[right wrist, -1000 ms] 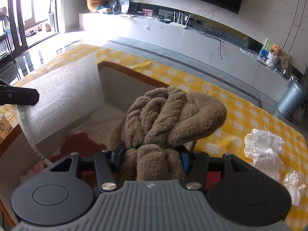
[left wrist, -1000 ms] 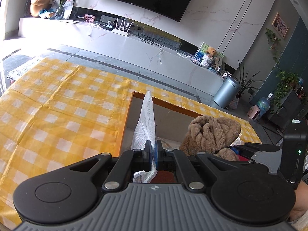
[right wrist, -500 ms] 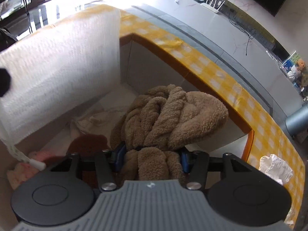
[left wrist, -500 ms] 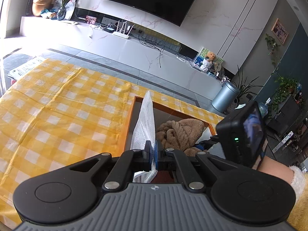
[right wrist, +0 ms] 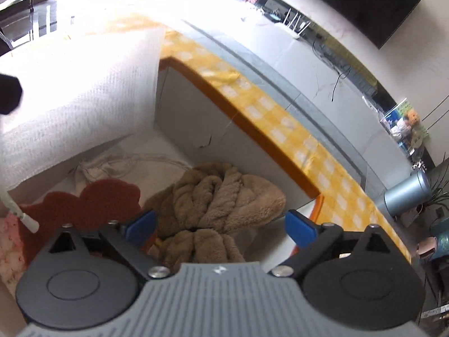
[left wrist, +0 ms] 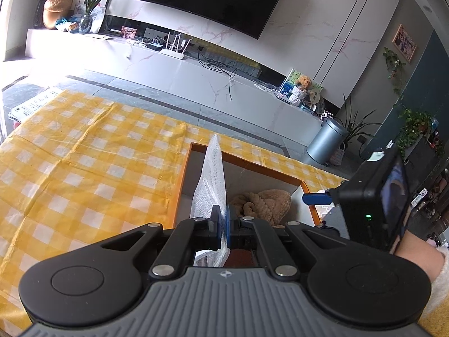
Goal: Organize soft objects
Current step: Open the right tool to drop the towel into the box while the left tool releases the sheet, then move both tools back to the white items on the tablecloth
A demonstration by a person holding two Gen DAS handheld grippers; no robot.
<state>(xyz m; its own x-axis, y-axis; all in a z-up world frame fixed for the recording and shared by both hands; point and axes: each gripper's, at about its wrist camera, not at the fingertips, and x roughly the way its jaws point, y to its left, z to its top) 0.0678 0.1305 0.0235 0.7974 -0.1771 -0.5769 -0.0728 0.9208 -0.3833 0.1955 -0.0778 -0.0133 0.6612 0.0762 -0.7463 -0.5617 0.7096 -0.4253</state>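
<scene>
Though released, brown fleece (right wrist: 224, 196) between right claw (right wrist: 221, 229) fingers.

A tan fleecy plush bundle (right wrist: 224, 196) lies in the orange-rimmed white cardboard box (right wrist: 247, 137) beside a rust-red felt-like piece (right wrist: 92, 199), possibly a toy, on yellow-and-white checked tablecloth (left wrist: 84, 168).

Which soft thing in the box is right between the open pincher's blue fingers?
The fluffy brown plush. It lies between the right gripper's spread fingers, while the red plush and pink plush sit off to its left.
</scene>
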